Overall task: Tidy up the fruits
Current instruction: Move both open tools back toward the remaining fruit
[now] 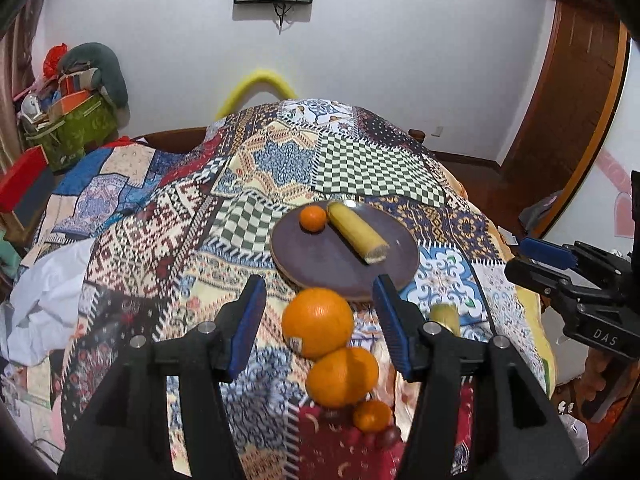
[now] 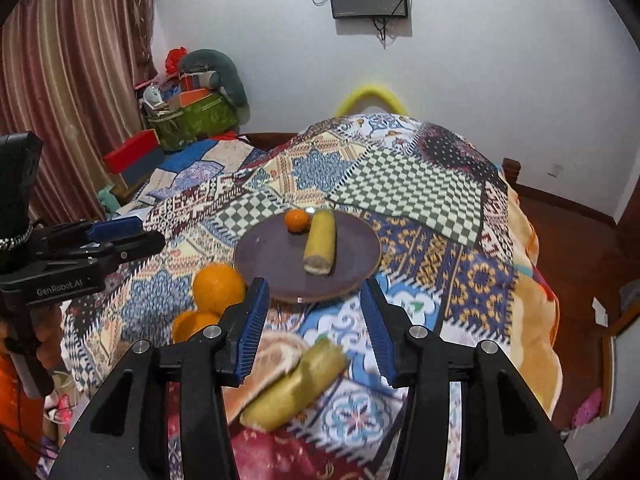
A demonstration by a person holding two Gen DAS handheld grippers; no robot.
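Both our left gripper [image 1: 320, 328] and right gripper [image 2: 316, 328] have fingers part open, holding nothing. The plate [image 1: 320, 264] at 12 o'clock already carries a small orange [image 1: 313, 219] and a banana piece [image 1: 357, 237]. Loose oranges [image 1: 318, 322] could roll off the soft quilt [image 1: 160, 220] if nudged, and the near banana piece [image 2: 296, 384] could squash if pinched hard.

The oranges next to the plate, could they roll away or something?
Maybe. The big orange and two smaller ones sit loose on a bumpy patchwork blanket, so a nudge from the open left gripper might send them rolling. The banana piece under the open right gripper looks soft and could get squashed. The plate rests on the soft blanket and could tip.
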